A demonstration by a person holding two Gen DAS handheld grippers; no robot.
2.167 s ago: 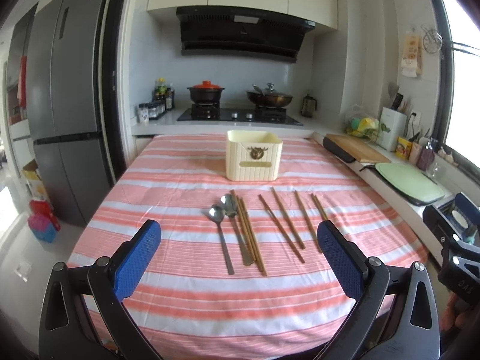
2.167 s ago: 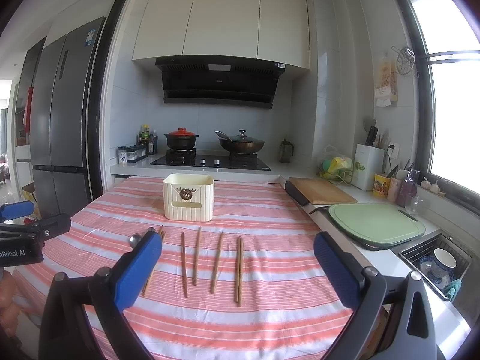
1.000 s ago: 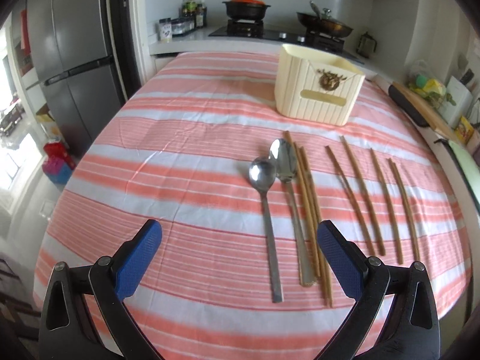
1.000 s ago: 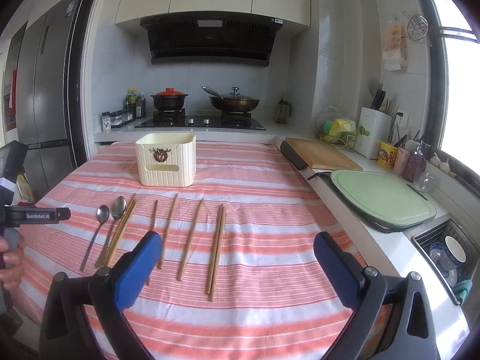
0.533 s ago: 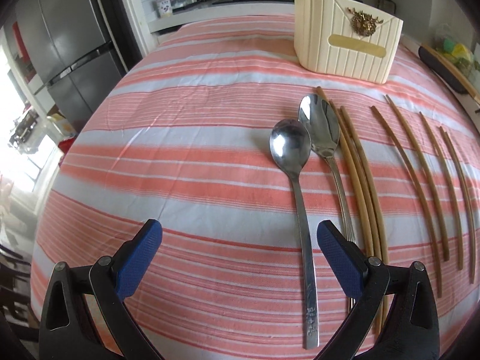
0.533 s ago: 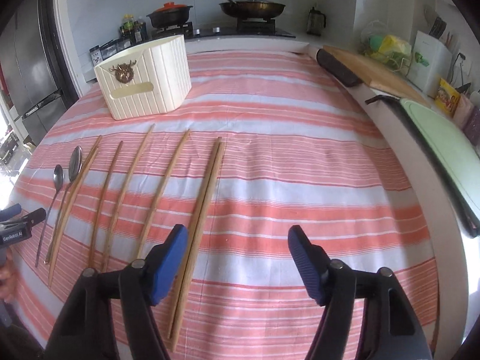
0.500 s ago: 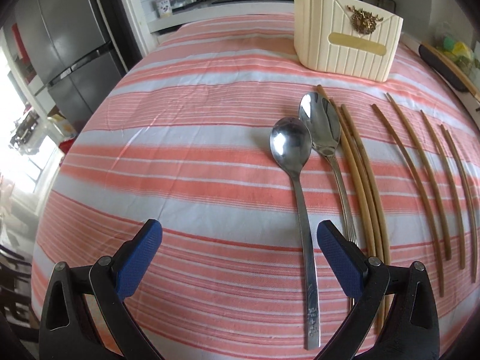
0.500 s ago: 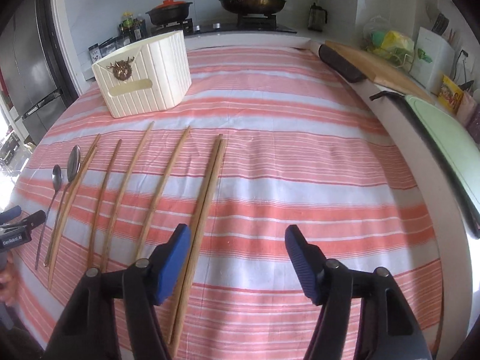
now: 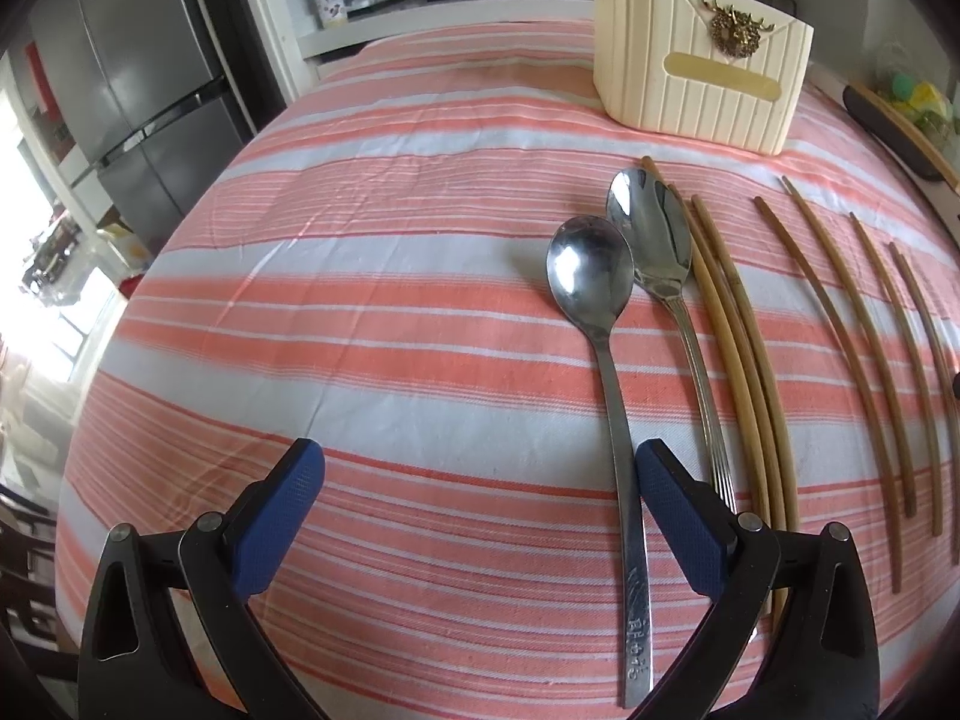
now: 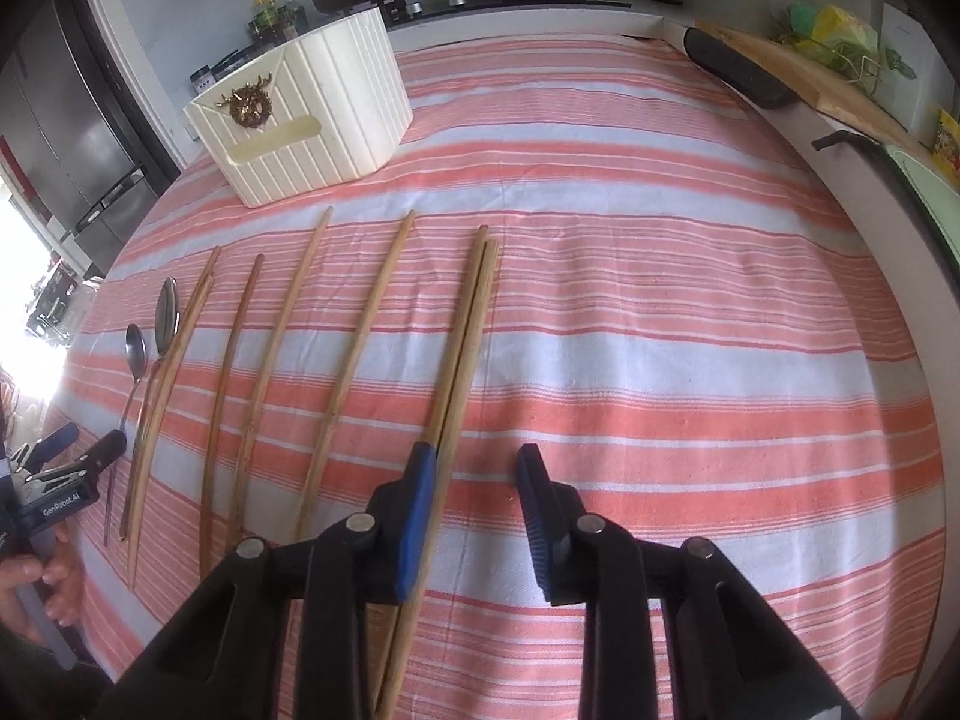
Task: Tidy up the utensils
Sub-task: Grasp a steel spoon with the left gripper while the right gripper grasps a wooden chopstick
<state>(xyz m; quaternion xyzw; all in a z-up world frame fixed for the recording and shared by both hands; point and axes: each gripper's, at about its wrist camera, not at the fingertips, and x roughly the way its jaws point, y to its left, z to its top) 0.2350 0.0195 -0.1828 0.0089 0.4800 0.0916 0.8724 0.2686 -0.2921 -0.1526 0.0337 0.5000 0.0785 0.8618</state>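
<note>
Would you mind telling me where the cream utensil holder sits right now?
The cream utensil holder stands upright at the table's far end, beyond the two spoons and the chopsticks, toward the stove; the right wrist view shows it upper left.

My right gripper [image 10: 474, 504] has just been closing over the rightmost chopstick pair [image 10: 465, 348]: left pad against them, right pad clear. Cream holder [image 10: 300, 126] far left.
</note>
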